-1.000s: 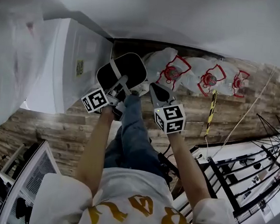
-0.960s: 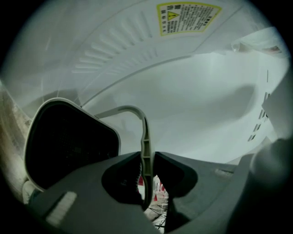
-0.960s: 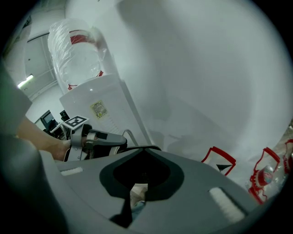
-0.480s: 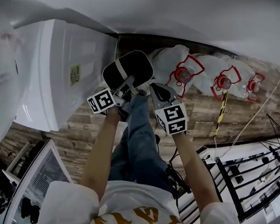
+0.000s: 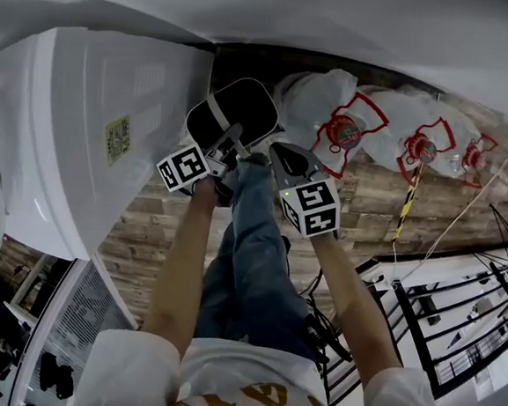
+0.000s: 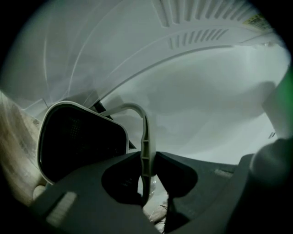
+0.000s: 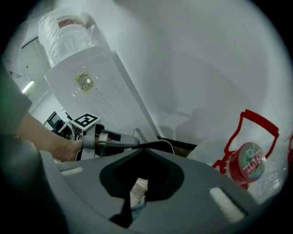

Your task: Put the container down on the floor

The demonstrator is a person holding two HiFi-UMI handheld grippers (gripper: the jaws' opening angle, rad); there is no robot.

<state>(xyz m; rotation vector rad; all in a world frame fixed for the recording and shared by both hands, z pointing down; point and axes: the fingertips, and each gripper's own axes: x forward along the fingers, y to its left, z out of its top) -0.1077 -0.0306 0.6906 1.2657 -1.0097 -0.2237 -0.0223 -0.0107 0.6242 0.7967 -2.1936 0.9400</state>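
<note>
The container (image 5: 235,116) is a black bin with a white rim and a pale hoop handle. It hangs over the wood floor (image 5: 155,224) by the foot of the wall. I cannot tell whether its base touches the floor. My left gripper (image 5: 230,143) is shut on the handle. In the left gripper view the handle (image 6: 144,137) runs upright between the jaws of the left gripper (image 6: 146,160), with the container (image 6: 78,141) to the left. My right gripper (image 5: 285,156) stays just right of it, shut and empty. The right gripper (image 7: 144,148) view shows its jaws meeting.
A tall white appliance (image 5: 110,132) stands close on the left. Several clear water jugs with red handles (image 5: 341,117) lie against the wall on the right. A black metal rack (image 5: 458,295) fills the right side. The person's jeans leg (image 5: 254,251) is below the grippers.
Both grippers and the container keep their places relative to each other. The head view has swung, so the white appliance now fills more of the left and the jugs sit further right.
</note>
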